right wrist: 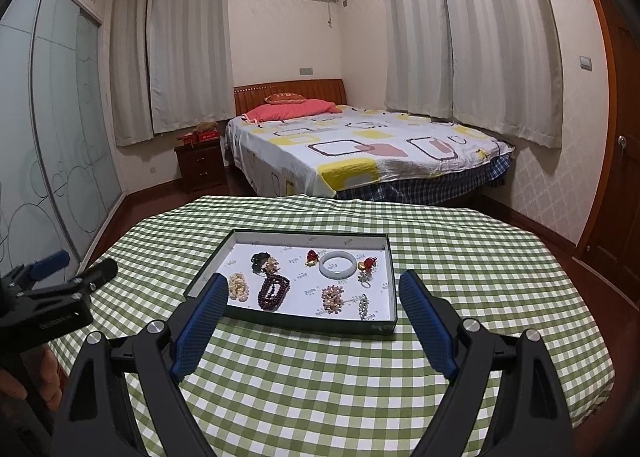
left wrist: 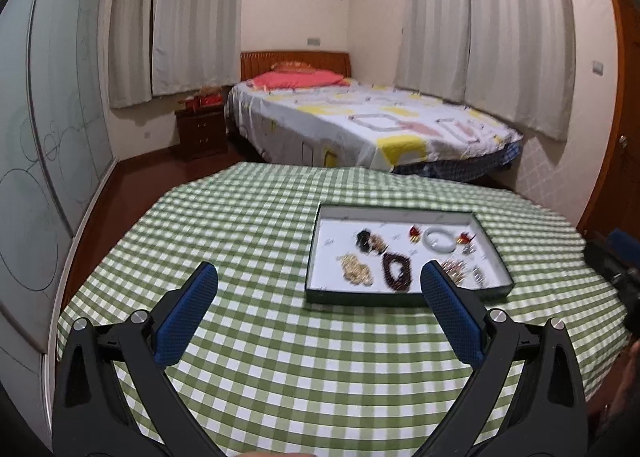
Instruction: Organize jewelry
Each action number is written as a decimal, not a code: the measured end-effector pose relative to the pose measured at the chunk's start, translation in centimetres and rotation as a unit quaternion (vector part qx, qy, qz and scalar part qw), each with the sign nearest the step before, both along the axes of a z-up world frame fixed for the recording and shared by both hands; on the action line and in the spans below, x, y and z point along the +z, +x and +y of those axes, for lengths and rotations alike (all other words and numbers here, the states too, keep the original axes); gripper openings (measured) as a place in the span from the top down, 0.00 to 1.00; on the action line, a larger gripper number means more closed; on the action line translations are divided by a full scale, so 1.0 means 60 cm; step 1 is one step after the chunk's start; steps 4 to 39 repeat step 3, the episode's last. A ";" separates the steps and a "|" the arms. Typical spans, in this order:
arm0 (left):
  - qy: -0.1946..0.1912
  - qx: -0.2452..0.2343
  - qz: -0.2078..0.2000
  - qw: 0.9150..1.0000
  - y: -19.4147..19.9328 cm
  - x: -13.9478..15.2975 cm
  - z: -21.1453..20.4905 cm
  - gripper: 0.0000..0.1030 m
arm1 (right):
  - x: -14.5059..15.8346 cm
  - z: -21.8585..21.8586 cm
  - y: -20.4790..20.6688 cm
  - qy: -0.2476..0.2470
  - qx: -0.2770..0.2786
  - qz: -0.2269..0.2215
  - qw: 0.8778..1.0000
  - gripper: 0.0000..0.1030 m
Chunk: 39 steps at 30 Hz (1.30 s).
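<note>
A shallow dark-rimmed tray (right wrist: 296, 321) with a white floor lies on the green checked table (right wrist: 320, 385). In it are a pale jade bangle (right wrist: 337, 265), a dark red bead string (right wrist: 273, 291), a cream pearl cluster (right wrist: 239, 286), a pink bead cluster (right wrist: 333, 299), a black and beige piece (right wrist: 264, 261) and small red charms (right wrist: 312, 257). My right gripper (right wrist: 313, 289) is open just short of the tray's near rim, nothing between its fingers. My left gripper (left wrist: 319, 279) is open left of the tray (left wrist: 360, 296), also holding nothing. The left gripper (right wrist: 76, 269) shows at the right wrist view's left edge.
Beyond the table stands a bed (right wrist: 360, 153) with a patterned sheet, a dark nightstand (right wrist: 200, 169) beside it. Frosted sliding doors (right wrist: 48, 129) line the left wall and a wooden door (right wrist: 616, 145) is on the right. A hand (right wrist: 28, 377) holds the left gripper.
</note>
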<state>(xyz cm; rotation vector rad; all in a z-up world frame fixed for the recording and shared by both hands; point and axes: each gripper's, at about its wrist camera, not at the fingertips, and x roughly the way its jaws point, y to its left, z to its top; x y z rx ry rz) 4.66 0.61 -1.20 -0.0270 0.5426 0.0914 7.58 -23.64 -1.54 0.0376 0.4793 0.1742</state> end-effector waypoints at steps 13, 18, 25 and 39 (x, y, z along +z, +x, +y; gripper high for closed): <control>0.008 0.008 0.024 1.000 0.034 -0.033 0.012 0.04 | -0.017 -0.014 0.021 0.002 -0.005 0.005 1.000 0.18; 0.008 0.008 0.024 1.000 0.034 -0.033 0.012 0.04 | -0.017 -0.014 0.021 0.002 -0.005 0.005 1.000 0.18; 0.008 0.008 0.024 1.000 0.034 -0.033 0.012 0.04 | -0.017 -0.014 0.021 0.002 -0.005 0.005 1.000 0.18; 0.008 0.008 0.024 1.000 0.034 -0.033 0.012 0.04 | -0.017 -0.014 0.021 0.002 -0.005 0.005 1.000 0.18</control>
